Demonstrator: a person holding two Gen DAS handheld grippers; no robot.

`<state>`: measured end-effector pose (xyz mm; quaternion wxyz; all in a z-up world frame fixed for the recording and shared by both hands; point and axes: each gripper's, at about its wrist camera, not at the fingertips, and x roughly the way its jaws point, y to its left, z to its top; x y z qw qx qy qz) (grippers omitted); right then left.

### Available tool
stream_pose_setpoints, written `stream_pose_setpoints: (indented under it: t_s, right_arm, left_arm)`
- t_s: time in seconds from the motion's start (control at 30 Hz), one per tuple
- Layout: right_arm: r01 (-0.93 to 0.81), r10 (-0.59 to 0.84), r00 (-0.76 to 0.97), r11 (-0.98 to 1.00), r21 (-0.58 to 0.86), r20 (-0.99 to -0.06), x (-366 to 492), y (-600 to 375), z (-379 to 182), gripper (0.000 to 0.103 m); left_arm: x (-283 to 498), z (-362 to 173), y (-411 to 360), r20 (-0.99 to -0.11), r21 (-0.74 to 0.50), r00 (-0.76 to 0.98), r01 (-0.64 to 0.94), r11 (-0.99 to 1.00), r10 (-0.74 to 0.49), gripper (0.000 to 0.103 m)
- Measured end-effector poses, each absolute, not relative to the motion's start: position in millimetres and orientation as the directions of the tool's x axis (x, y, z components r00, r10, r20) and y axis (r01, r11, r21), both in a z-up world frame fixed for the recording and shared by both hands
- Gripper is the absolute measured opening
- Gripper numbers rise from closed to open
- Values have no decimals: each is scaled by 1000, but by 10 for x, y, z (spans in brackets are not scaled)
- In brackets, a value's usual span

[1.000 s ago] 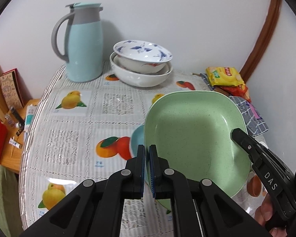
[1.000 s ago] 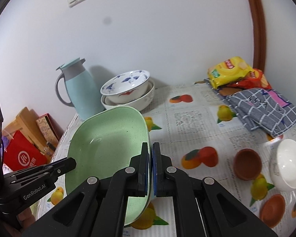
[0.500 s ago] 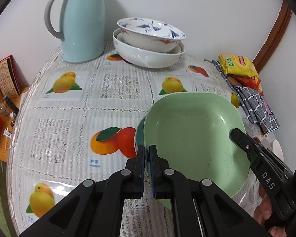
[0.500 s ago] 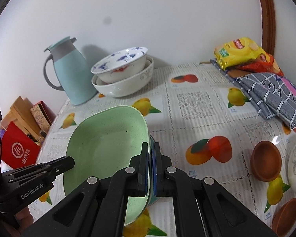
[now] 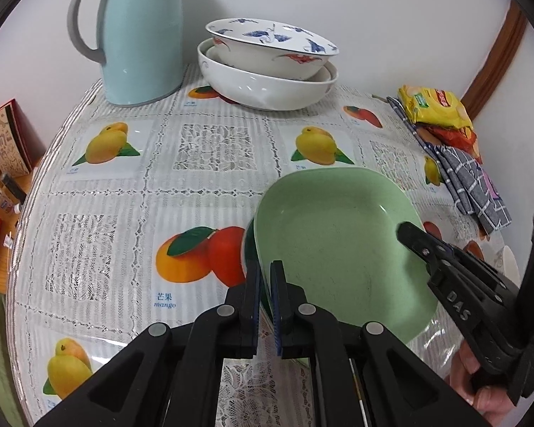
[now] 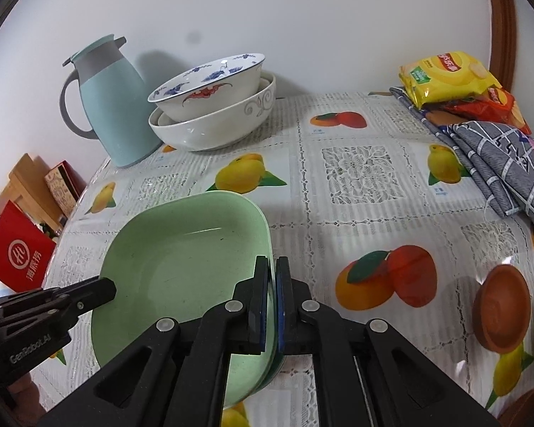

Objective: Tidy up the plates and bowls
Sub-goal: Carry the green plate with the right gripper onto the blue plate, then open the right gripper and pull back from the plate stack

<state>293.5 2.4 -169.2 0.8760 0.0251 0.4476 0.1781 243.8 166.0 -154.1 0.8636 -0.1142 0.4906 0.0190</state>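
Green plate (image 5: 341,245): gripped at opposite rims by left tongs (image 5: 266,284) and right tongs (image 6: 271,291), both clamped; carried low over bench (image 6: 356,163), above a darker plate (image 5: 248,249); stacked bowls (image 6: 213,106) beyond.

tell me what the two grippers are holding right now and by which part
Both hold the green plate by its rim: the left gripper on one edge, the right gripper on the opposite edge, a darker dish stacked under it.

A lived-in home dining corner: the surface (image 6: 356,163) wears a lace-and-fruit plastic cover, with a pale blue thermos jug (image 6: 114,106), stacked china bowls (image 6: 213,106), crisp packets (image 6: 448,78) and a folded checked cloth (image 6: 498,163) against a plain white wall.
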Motion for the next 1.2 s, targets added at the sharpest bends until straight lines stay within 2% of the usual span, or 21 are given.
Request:
stream_pose_setpoints:
  t_s: [0.17,0.23,0.27,0.3,0.37,0.4,0.67,0.9,1.07,1.2]
  right_arm:
    - [-309,314,543,937,163,-779,2912,67,-1722,11]
    - [-317,316,555,936,156,-770,2892,56,-1687,20]
    - [-317,318,557,935,158,-767,2889,49,-1666,27]
    - [-317,321,561,935,160,-763,2881,43,-1642,30]
    - [-317,328,576,934,165,-749,2844,27,-1571,36]
    - [-315,328,584,935,165,-743,2819,13,-1535,36]
    - [-285,292,659,950,128,-693,2412,-328,-1131,56]
    - [-166,152,716,985,45,-681,1904,-1043,-873,57]
    - [-58,104,702,994,89,-704,1533,-1717,-815,57]
    - [4,60,699,996,88,-713,1242,-2093,-817,57]
  left_arm:
    - [2420,-1528,1649,-860,-168,505,-140,976,-75,8]
    - [2386,-1517,1641,-864,-166,496,-125,978,-83,10]
    - [2357,-1499,1628,-865,-163,495,-117,980,-85,15]
    - [2329,-1477,1620,-862,-161,499,-114,980,-84,20]
    - [2266,-1412,1601,-853,-152,516,-110,982,-74,36]
    - [2231,-1374,1591,-847,-149,527,-108,983,-71,37]
    - [1995,-1066,1347,-811,-139,582,-83,987,-65,38]
    - [1758,-867,925,-765,-197,630,-28,980,-135,38]
    - [1539,-775,583,-731,-205,658,41,978,-181,38]
    - [1370,-736,295,-742,-145,646,102,984,-176,38]
